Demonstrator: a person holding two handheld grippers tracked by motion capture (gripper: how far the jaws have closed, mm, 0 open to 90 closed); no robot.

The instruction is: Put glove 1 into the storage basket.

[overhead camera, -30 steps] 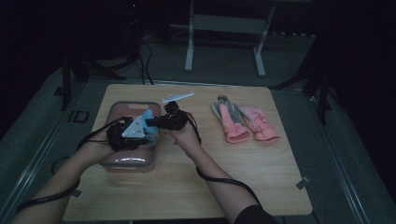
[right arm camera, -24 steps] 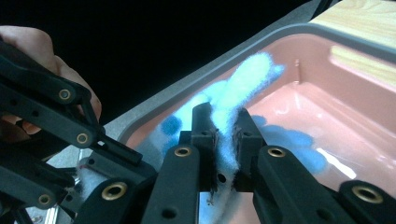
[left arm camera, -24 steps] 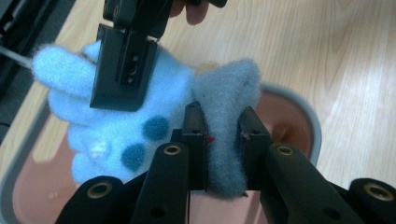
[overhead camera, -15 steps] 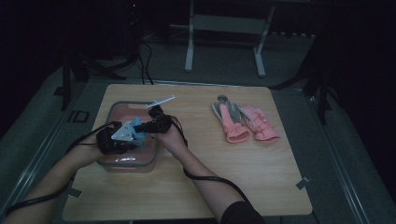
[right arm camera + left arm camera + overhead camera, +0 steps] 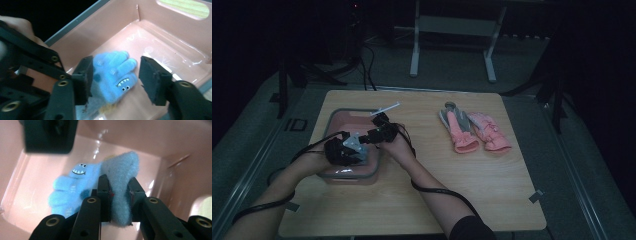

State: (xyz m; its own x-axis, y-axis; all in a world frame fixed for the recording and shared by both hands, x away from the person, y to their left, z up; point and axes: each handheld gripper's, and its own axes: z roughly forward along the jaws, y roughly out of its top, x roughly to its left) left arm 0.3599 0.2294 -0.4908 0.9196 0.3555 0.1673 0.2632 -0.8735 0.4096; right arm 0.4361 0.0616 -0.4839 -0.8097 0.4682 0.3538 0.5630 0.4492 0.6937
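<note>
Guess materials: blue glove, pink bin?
Blue glove: looks like fuzzy fleece or brushed knit, matte; the nap is visibly fluffy at its edges, and it creases where the left gripper pinches it. Its monster face may be printed or stitched, hard to tell. Pink bin: likely moulded plastic, smooth and glossy; bright glints sit on its floor and walls.

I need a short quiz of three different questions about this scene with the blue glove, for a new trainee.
1. True or false: the left hand-held gripper is shut on the blue glove.
2. Where is the blue glove now: A) on the bare table, B) inside the pink bin, C) on the floor?
3. What lies on the table to the right of the bin?

Key: 1 true. 2 B. 3 a pair of pink gloves.
</note>
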